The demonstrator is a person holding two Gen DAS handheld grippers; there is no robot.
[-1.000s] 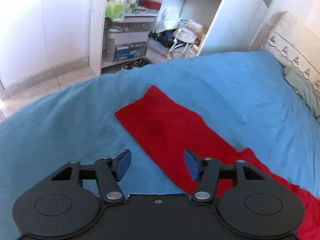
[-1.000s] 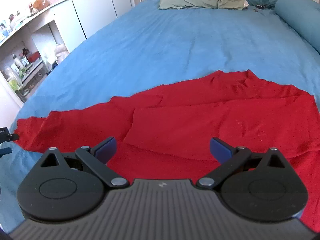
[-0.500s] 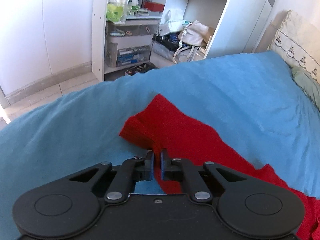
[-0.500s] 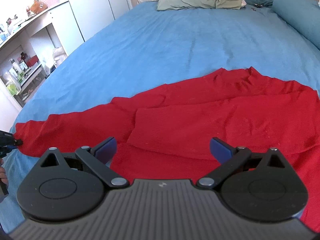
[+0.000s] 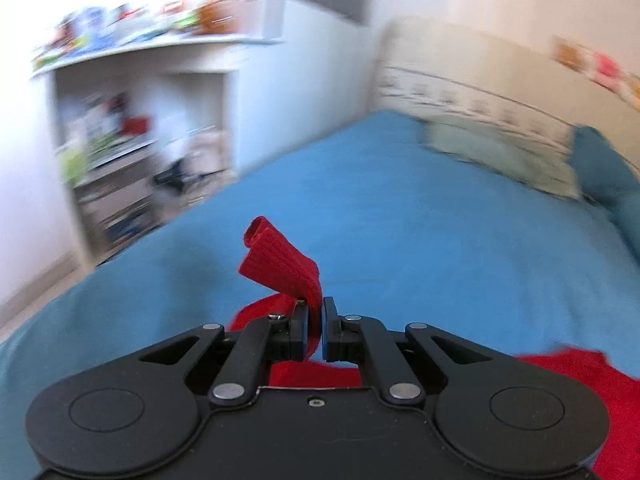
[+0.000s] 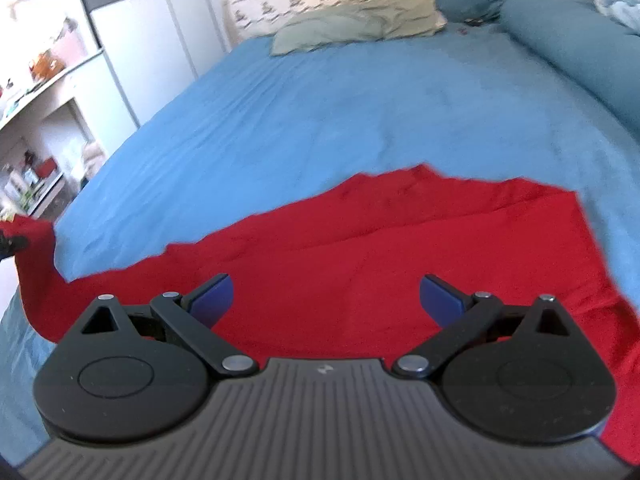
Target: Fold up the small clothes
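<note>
Left fingers [image 5: 305, 332] pinch red garment [image 5: 280, 268]; right [image 6: 326, 300] wide apart.

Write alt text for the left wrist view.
The left claw is shut on the cuff of a red garment, lifting it above a blue bedspread. Blurred white shelves and pillows lie beyond.
</note>
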